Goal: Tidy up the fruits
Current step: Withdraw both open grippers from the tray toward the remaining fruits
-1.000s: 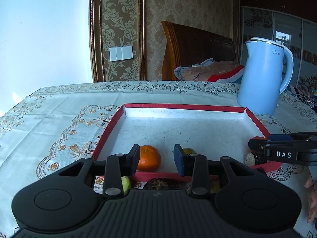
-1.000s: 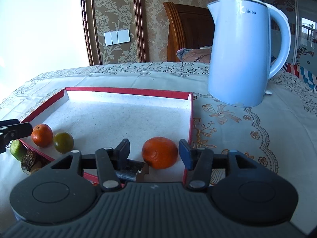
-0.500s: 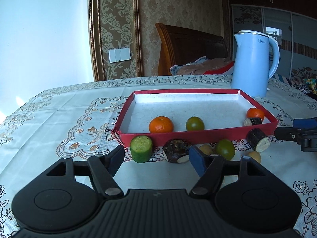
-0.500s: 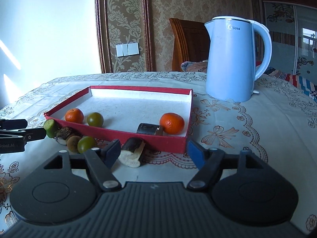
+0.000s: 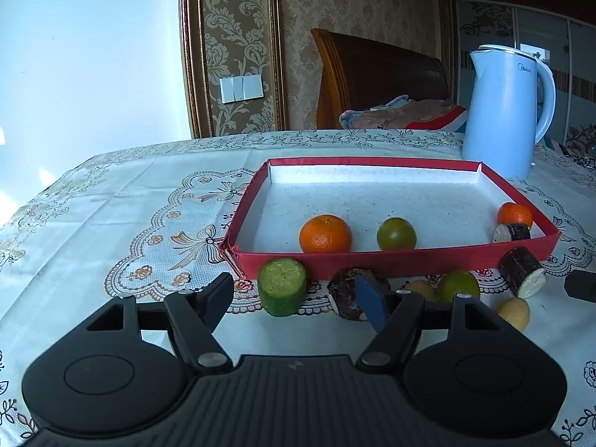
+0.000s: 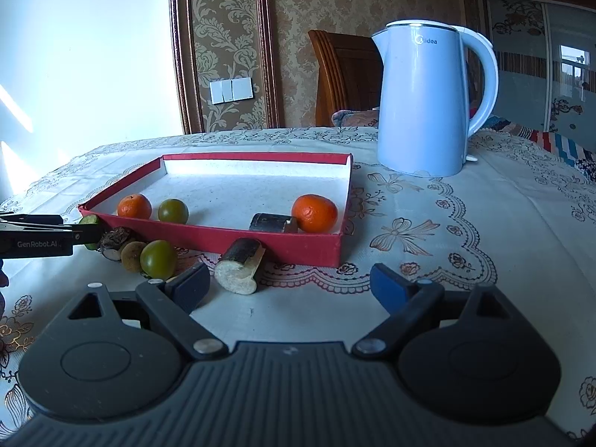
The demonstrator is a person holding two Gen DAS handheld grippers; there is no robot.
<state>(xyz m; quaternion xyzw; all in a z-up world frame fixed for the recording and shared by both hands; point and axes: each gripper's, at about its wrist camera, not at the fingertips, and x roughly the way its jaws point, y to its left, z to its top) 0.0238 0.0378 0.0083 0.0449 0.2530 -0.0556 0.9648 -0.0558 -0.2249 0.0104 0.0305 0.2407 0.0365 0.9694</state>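
The fruits – two oranges and a green one in the red tray (image 5: 391, 264), the rest on the table along its near edge – wait while both tongs are released, so the left gripper (image 5: 294, 298) should straddle the cucumber piece (image 5: 282, 286) squarely before clenching, and the right gripper (image 6: 288, 287) the pale-cut piece (image 6: 240, 270).

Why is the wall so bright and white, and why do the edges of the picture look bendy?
Left wrist view: strong daylight washes out the wall, and the door frame bows because of the fisheye lens. Right wrist view: the same glare on the left, a sunlit patch inside the red tray, and the kettle looks stretched but sharp.
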